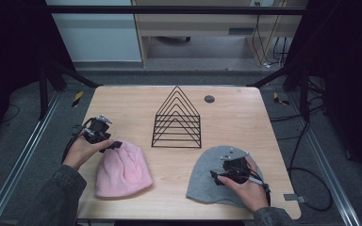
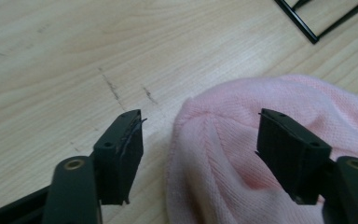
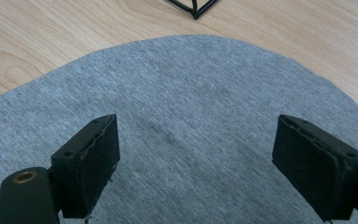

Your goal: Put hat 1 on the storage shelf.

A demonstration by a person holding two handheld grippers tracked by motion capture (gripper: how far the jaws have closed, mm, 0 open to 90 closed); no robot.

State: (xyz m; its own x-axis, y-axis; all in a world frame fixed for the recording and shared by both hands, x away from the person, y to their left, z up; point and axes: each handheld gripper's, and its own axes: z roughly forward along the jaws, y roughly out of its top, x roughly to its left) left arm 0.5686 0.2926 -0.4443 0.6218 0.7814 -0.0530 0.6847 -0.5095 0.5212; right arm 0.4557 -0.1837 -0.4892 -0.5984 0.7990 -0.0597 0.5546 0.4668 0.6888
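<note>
No text, label, brand, number or sign can be read in any of the views.
</note>
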